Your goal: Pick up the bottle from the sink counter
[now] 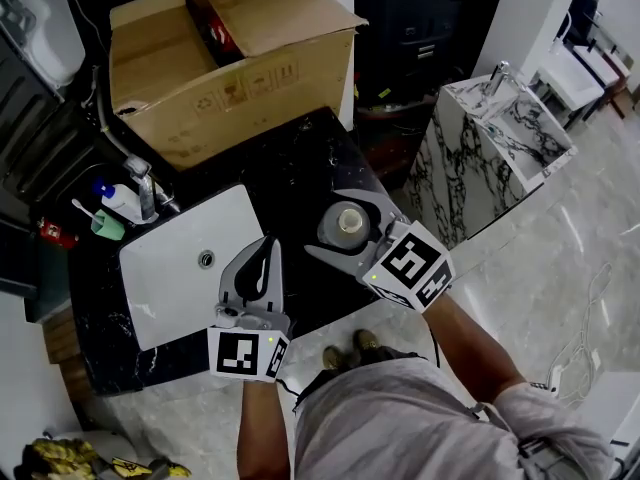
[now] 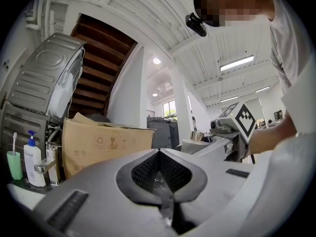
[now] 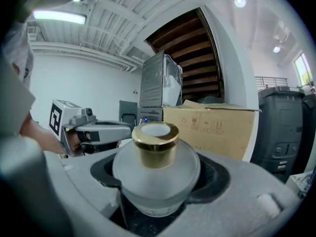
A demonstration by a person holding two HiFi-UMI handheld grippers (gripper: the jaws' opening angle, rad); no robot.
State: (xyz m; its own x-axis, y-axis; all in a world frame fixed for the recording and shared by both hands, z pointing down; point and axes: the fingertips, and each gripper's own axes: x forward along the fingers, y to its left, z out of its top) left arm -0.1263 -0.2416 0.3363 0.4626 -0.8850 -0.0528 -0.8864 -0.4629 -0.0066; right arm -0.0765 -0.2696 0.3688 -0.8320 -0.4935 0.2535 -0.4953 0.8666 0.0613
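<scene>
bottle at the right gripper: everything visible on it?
The bottle is squat and round, frosted glass by the look, with a short shiny gold cap, pale on top. It stands upright between the fingers of the right gripper, dark pads pressing both sides, above the black speckled counter. Whether its base touches the counter is unclear.

Cardboard box (image 1: 230, 58) walls off counter (image 1: 300, 168) rear; faucet (image 1: 145, 188) & soap btl (image 1: 122, 203) crowd left; front open.
</scene>
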